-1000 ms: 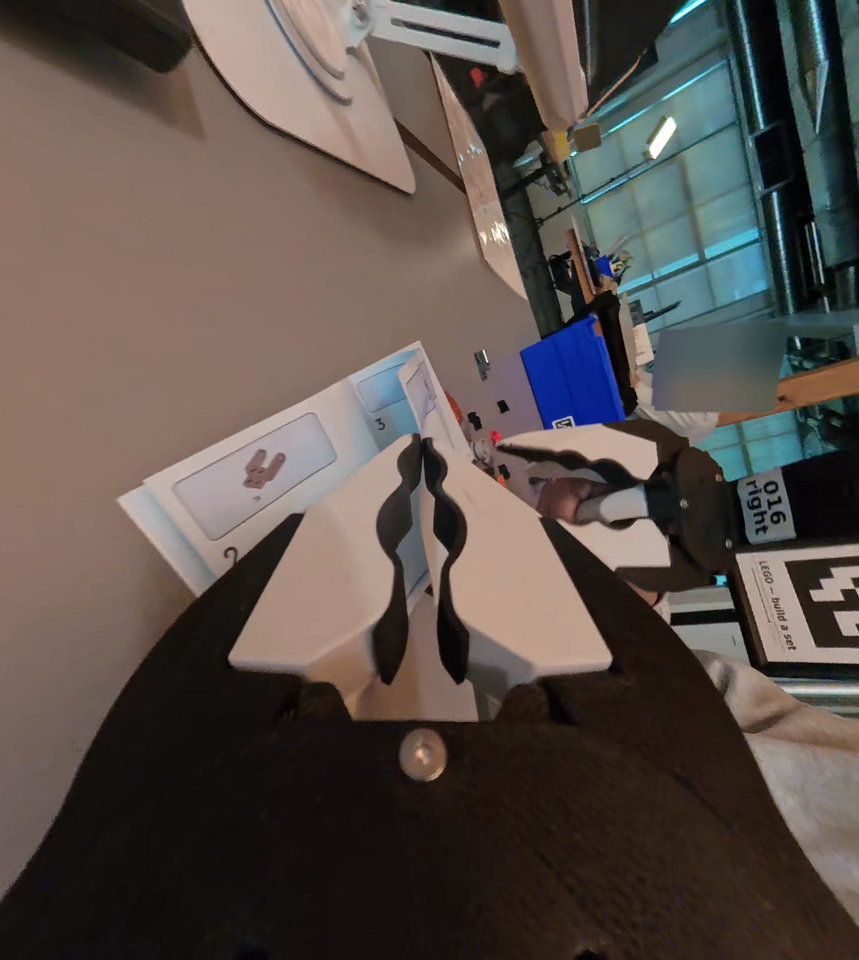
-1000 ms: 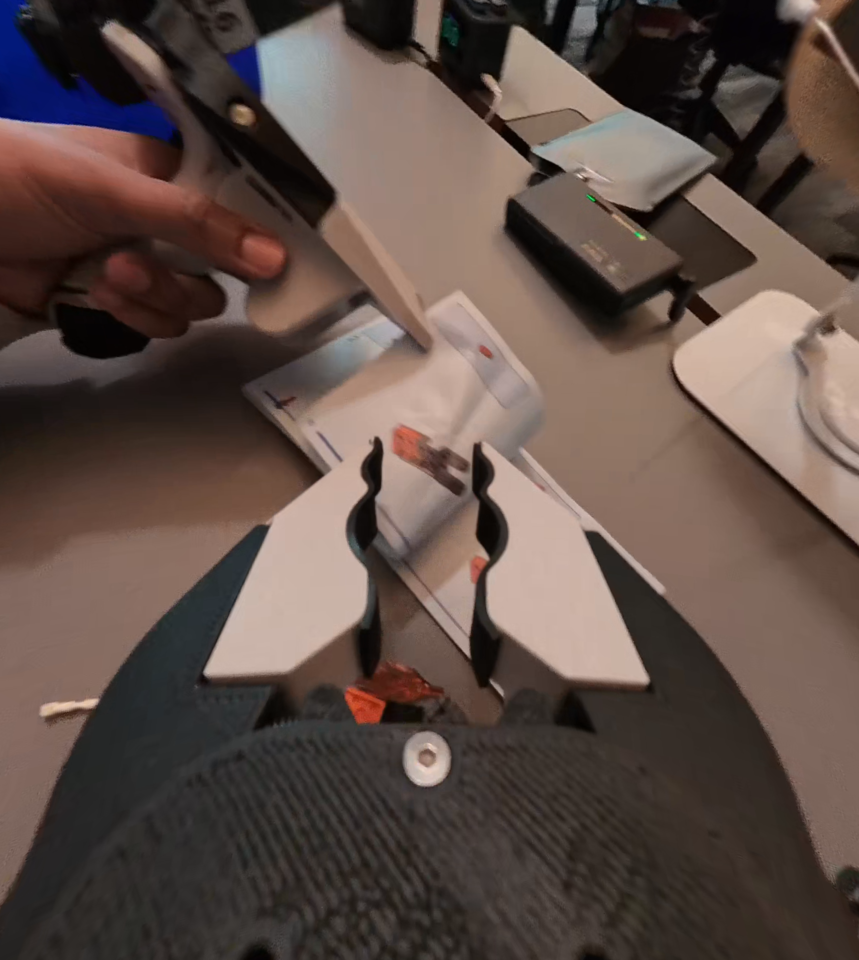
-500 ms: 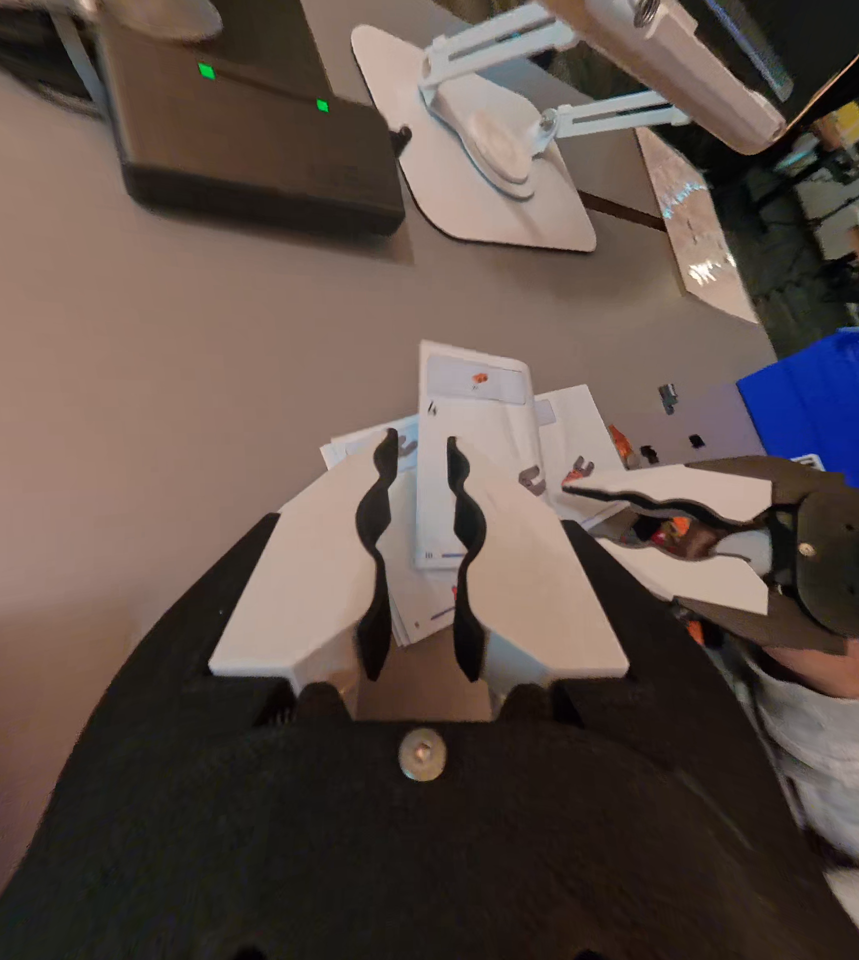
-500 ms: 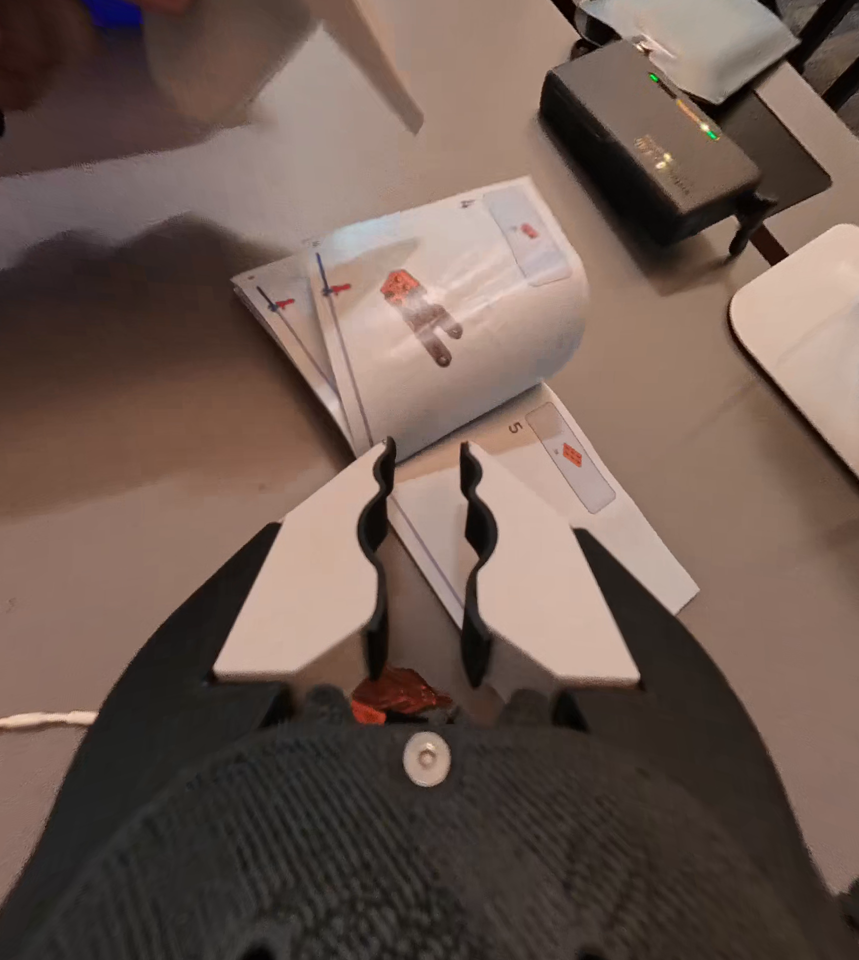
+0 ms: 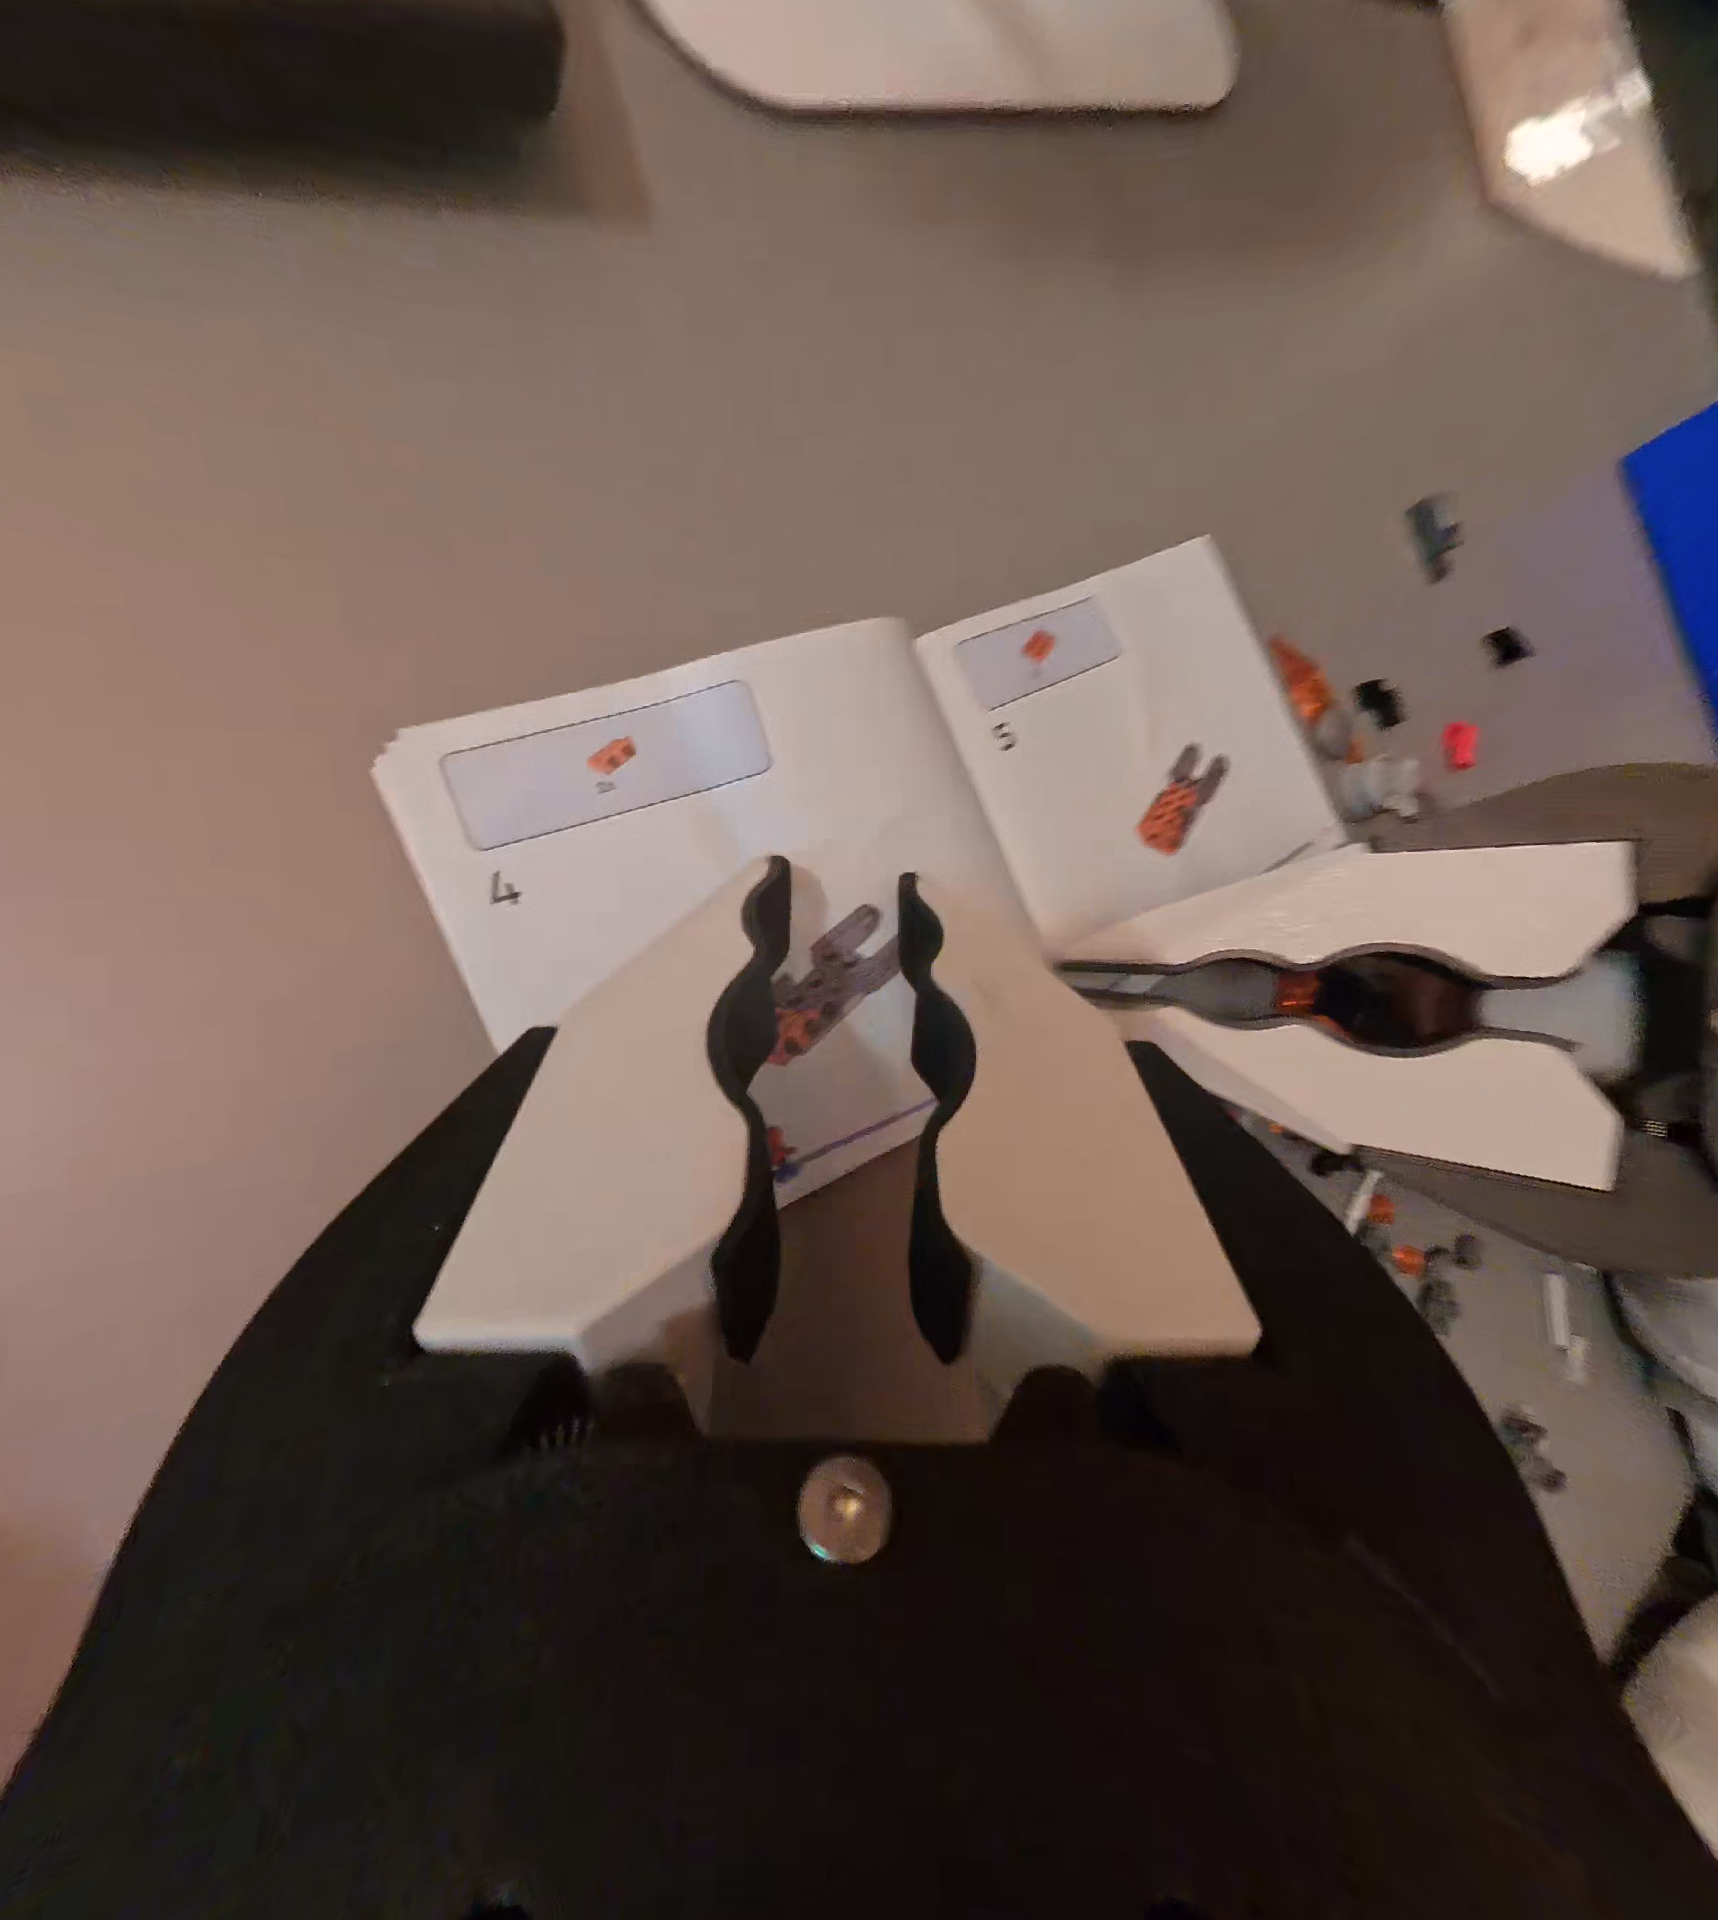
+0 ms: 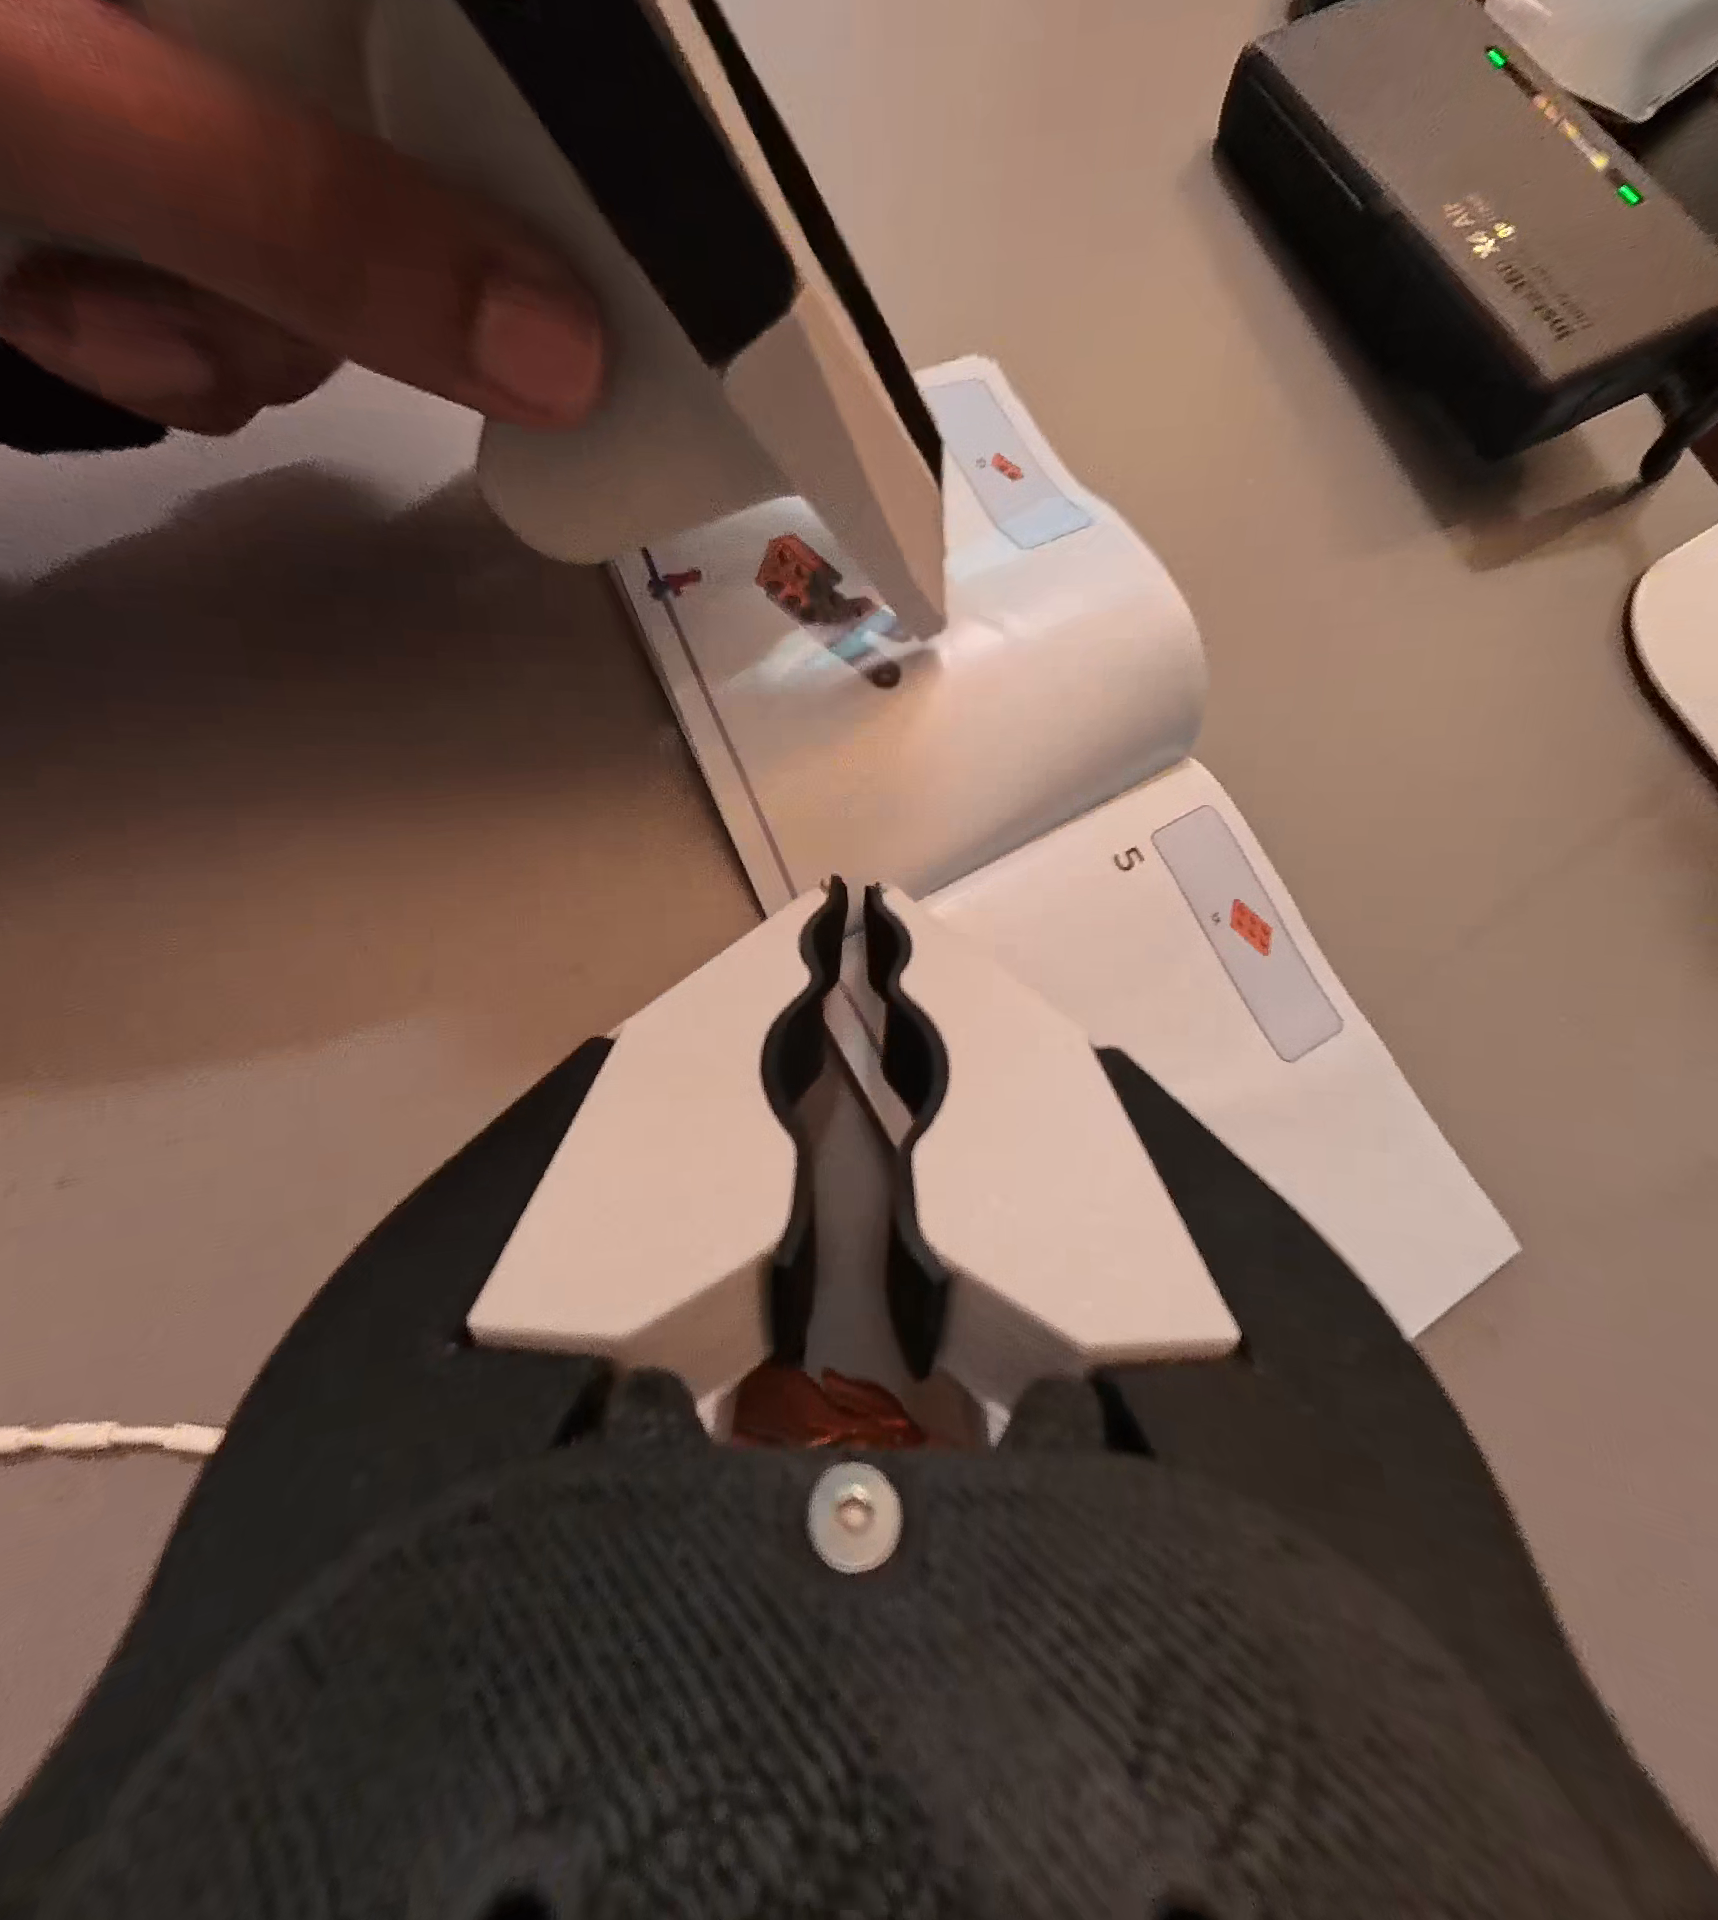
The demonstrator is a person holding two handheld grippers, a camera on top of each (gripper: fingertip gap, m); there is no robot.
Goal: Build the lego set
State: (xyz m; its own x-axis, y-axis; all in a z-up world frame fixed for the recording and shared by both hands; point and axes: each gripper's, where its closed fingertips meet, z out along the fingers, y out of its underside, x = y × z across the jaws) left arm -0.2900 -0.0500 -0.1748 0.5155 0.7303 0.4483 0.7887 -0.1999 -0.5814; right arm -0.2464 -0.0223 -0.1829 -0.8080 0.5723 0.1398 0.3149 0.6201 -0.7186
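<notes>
Lego pieces (image 5: 1380,727) lie scattered on the bench (image 5: 315,520) just past the right edge of the open instruction booklet (image 5: 689,821), and the work in hand looks like flattening the pages to read the next step, not joining bricks. The left hand-held gripper (image 5: 839,883) has its jaws spread with nothing between them, and its tip presses down on the curled left page (image 6: 1063,665). The right hand-held gripper (image 6: 850,894) has its jaws nearly pressed together at the tips over the bottom edge of the booklet near the spine; something orange-brown (image 6: 824,1408) sits deep at its jaw base, though I cannot tell whether it is pinched. A black box (image 6: 1478,229) with green lights and a white stand base (image 5: 938,52) sit farther off. Judging by the open pages, the build is early; the next move calls for picking an orange brick from the pile
</notes>
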